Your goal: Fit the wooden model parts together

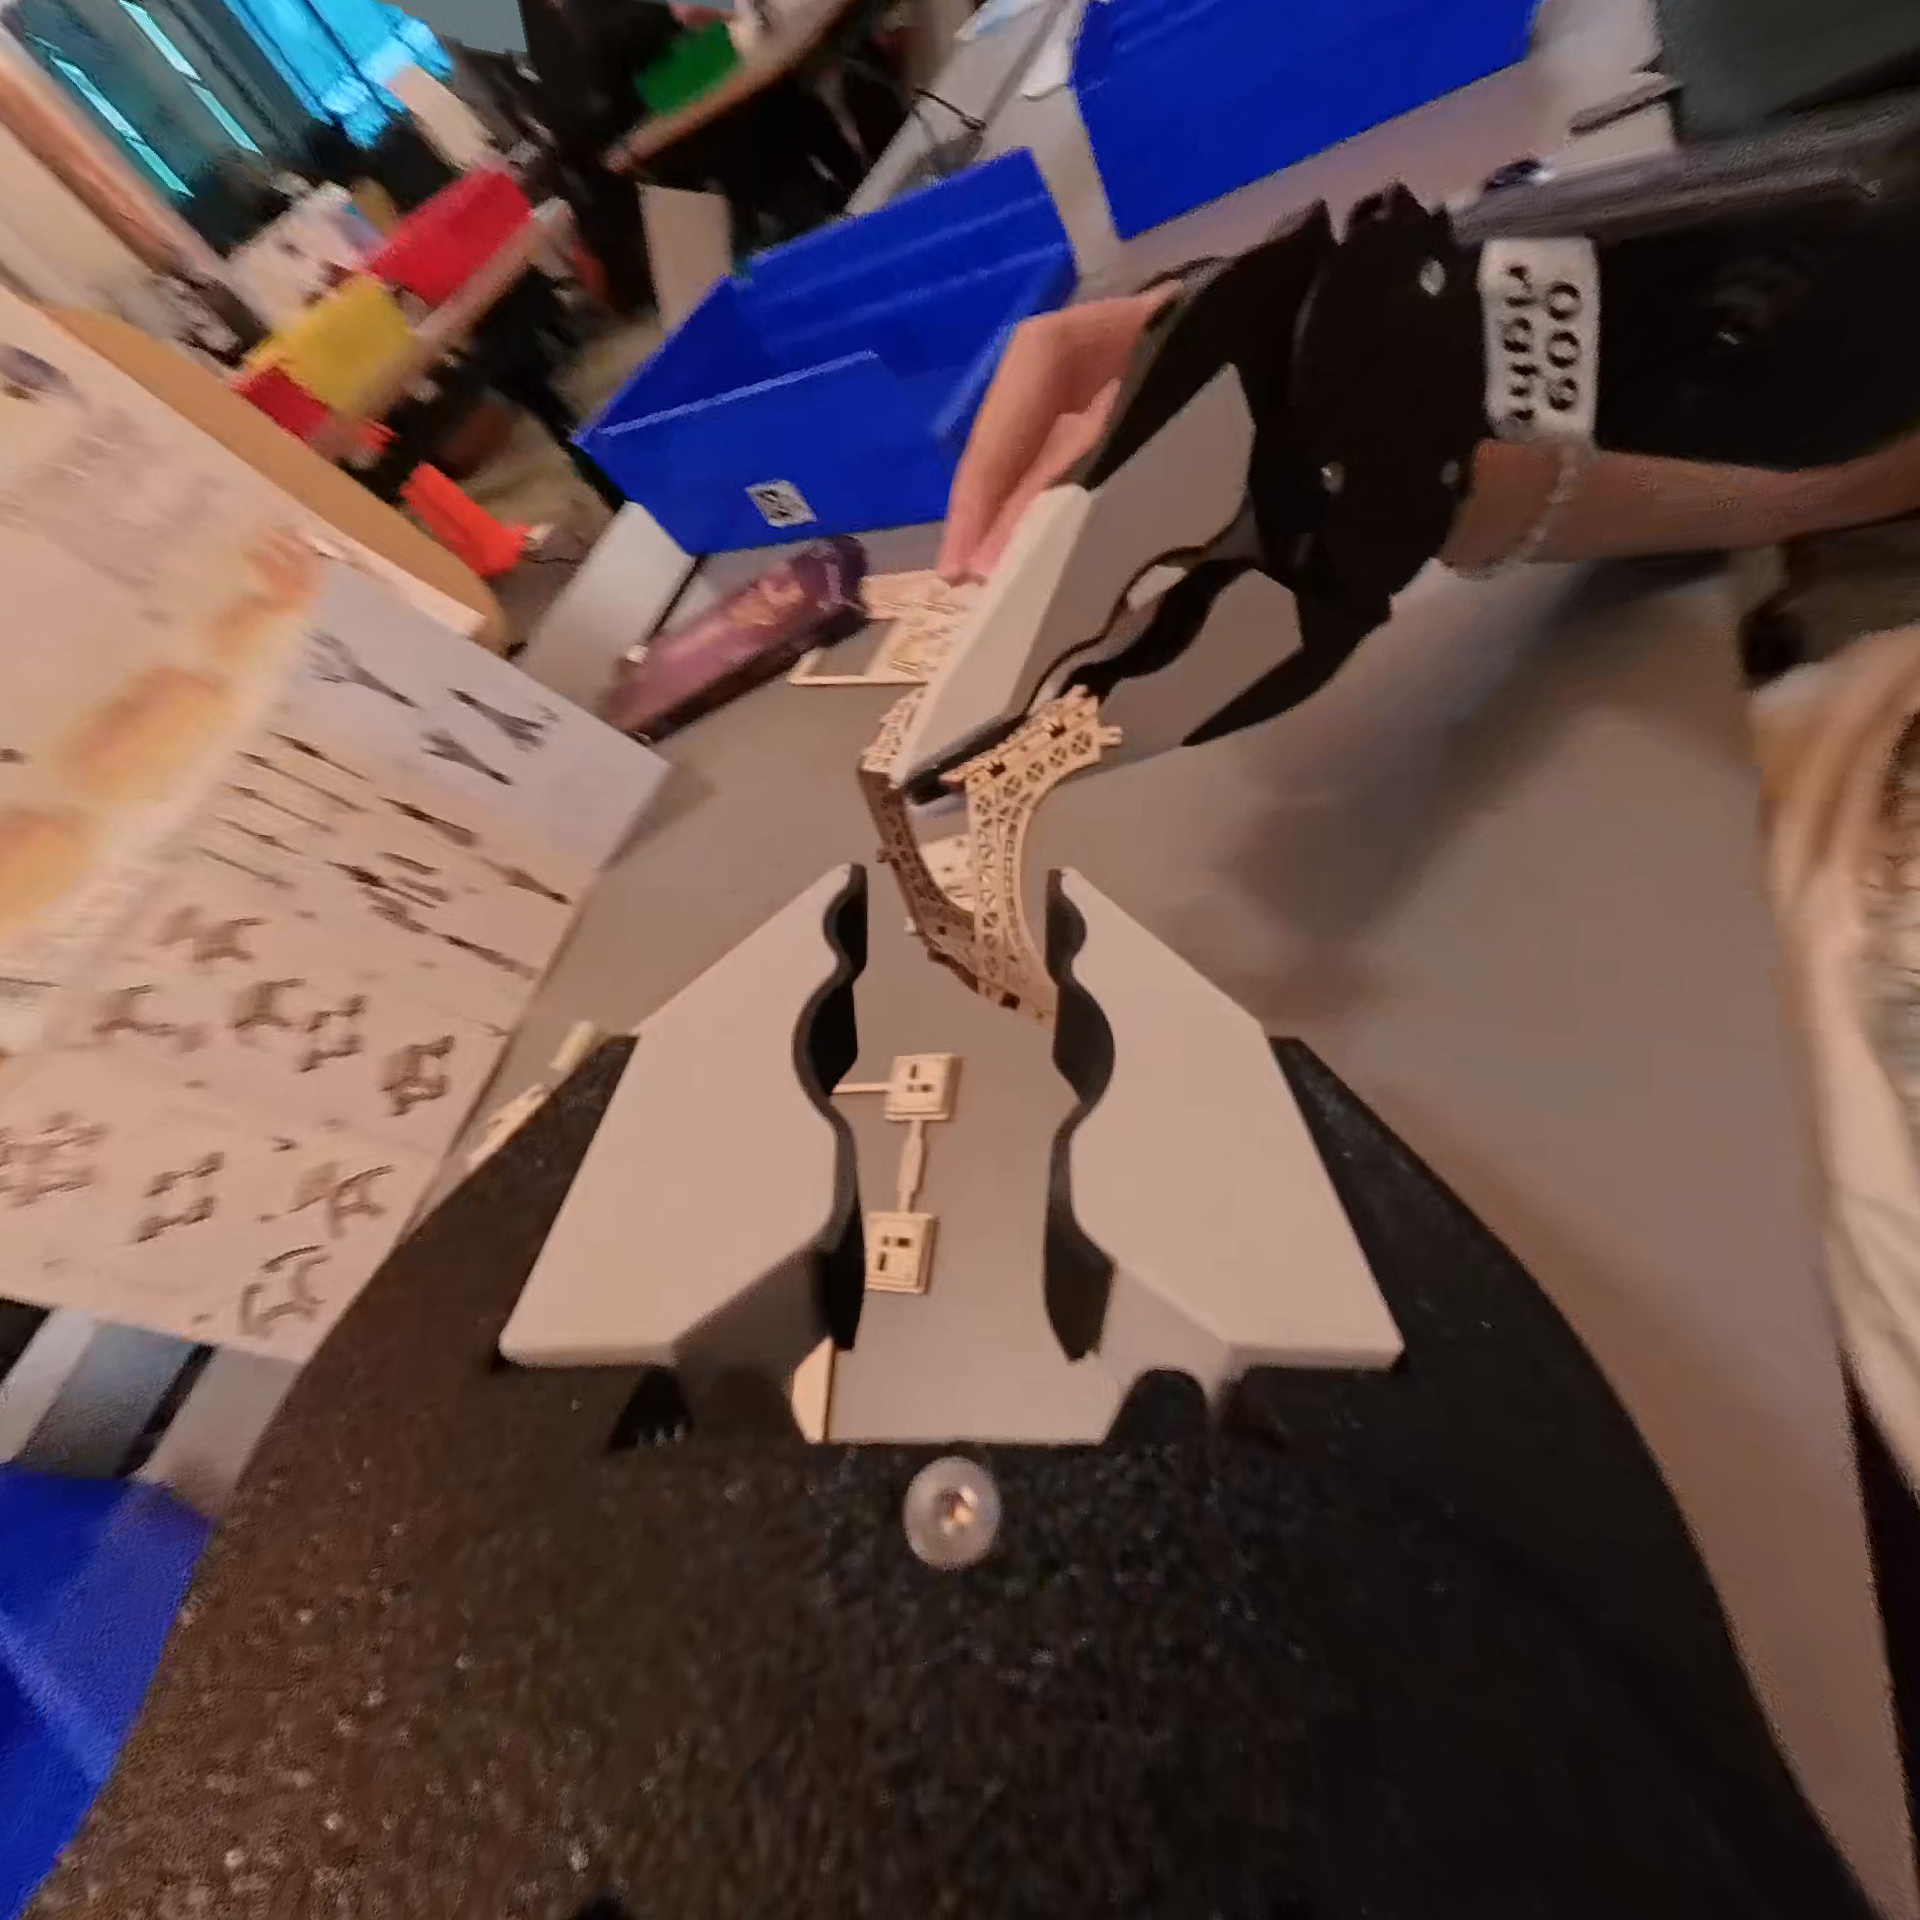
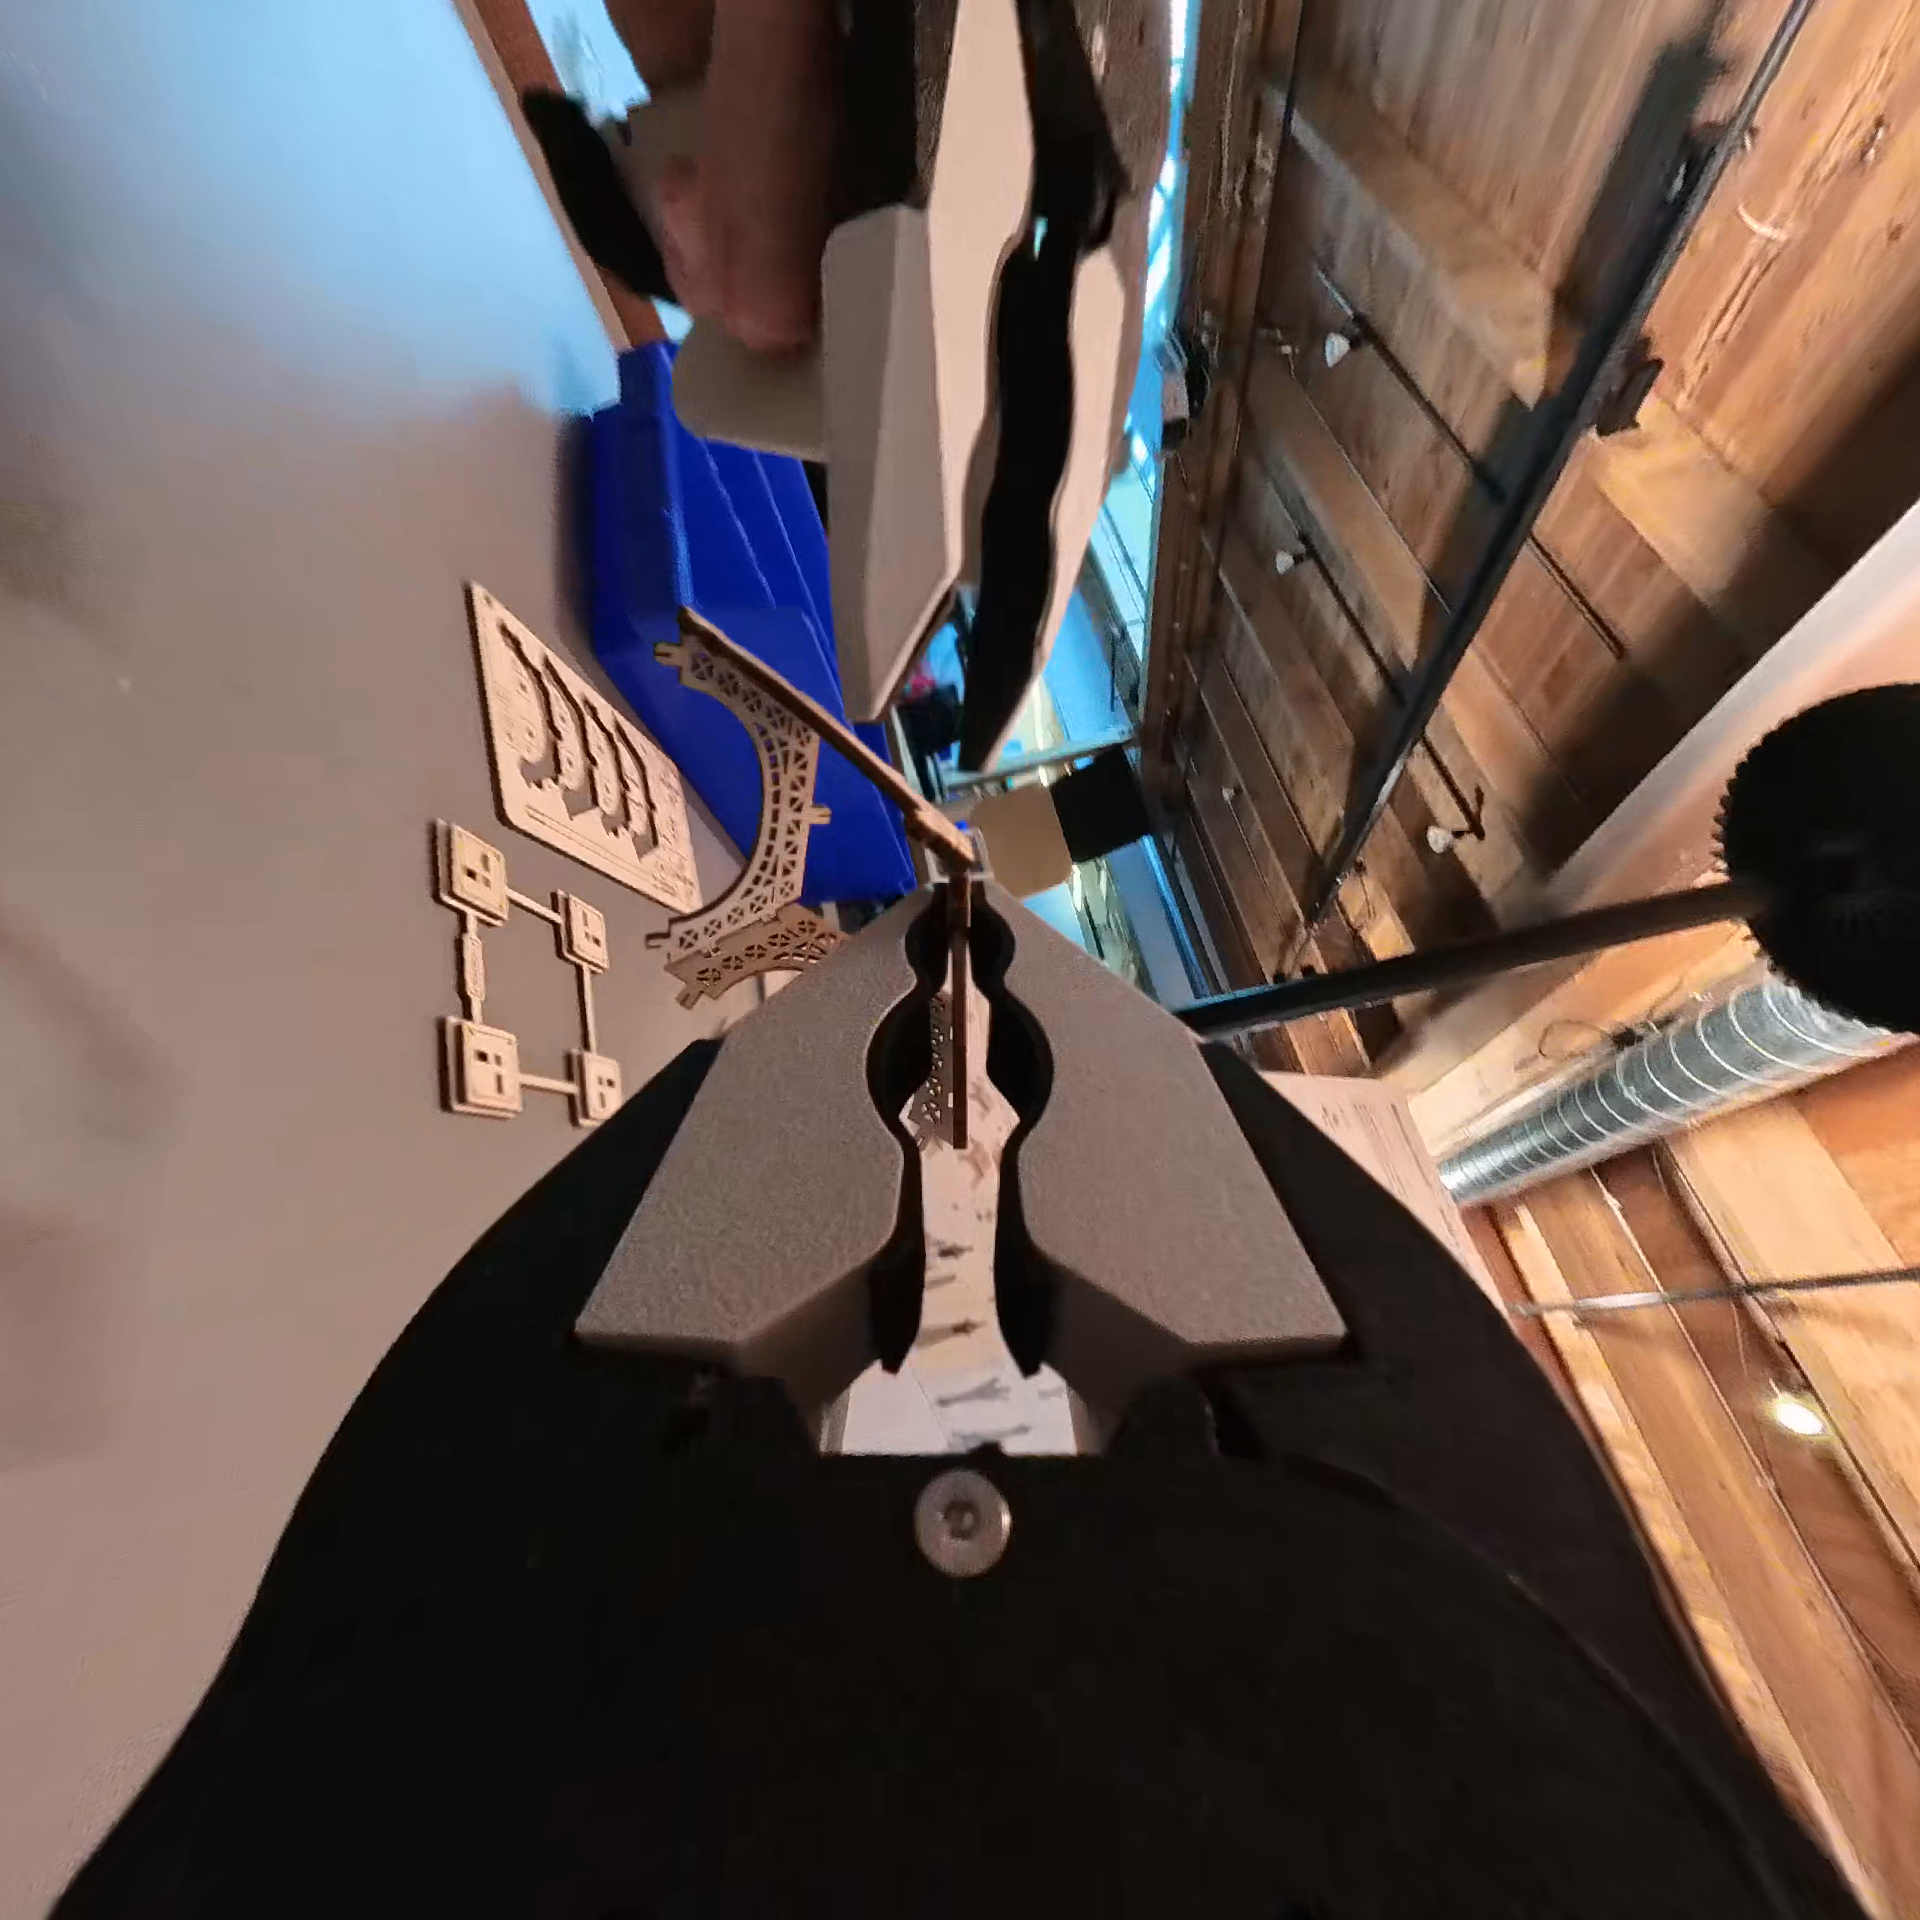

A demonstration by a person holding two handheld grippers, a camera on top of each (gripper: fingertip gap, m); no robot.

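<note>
Two lattice pieces (image 1: 992, 883) already joined hang clenched in the right tongs (image 1: 925, 774). Left tongs (image 1: 956, 935) gape empty at 6 o'clock. Square parts (image 1: 914, 1174) on the bench (image 1: 1455, 935) remain unfitted.

The left claw (image 1: 956, 935) points forward and level, its jaws standing apart with nothing between them; the right claw (image 1: 925, 774) reaches in from the right, tilted downward, jaws pinched together; a bare hand (image 1: 1029, 436) grips its far side.
</note>
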